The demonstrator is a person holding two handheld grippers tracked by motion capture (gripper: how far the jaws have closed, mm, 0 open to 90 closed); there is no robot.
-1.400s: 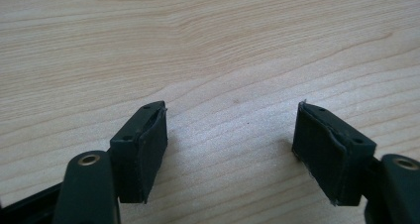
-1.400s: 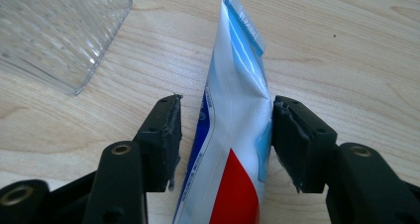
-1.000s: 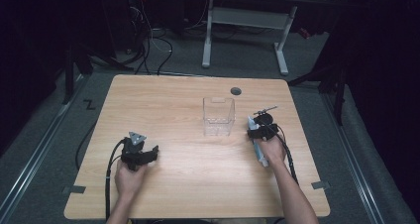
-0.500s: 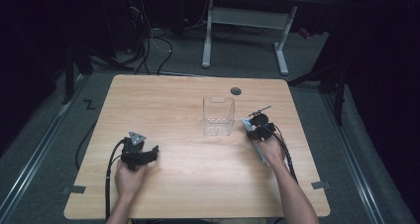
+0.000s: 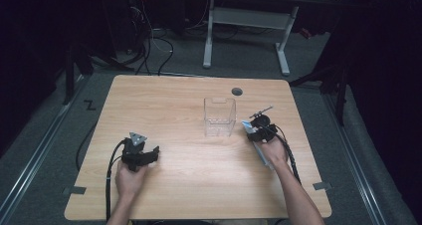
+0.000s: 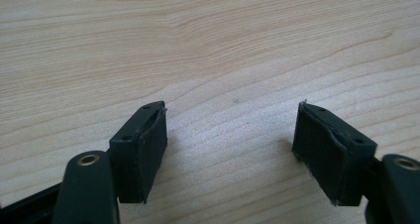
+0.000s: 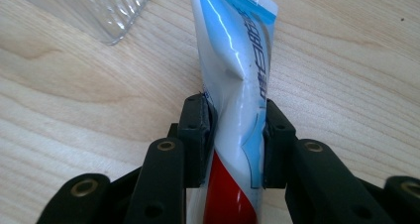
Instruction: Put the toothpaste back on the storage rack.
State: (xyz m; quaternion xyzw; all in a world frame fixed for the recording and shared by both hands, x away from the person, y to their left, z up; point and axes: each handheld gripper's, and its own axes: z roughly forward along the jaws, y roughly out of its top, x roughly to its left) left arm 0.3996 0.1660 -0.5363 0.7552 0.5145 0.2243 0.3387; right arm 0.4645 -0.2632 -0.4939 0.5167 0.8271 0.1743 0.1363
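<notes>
My right gripper [image 7: 236, 130] has just closed on the tube [image 7: 233, 85], ready for the box [image 5: 219, 116] at ten o'clock; my left gripper [image 6: 230, 140] rests open.

A light wooden table [image 5: 164, 100] with a round cable hole [image 5: 237, 91] is set on grey carpet [image 5: 45, 135]. A white-legged desk [image 5: 249, 21] is seen behind it, with black cables [image 5: 154, 41] trailed beneath. The surrounding room is left dark.
</notes>
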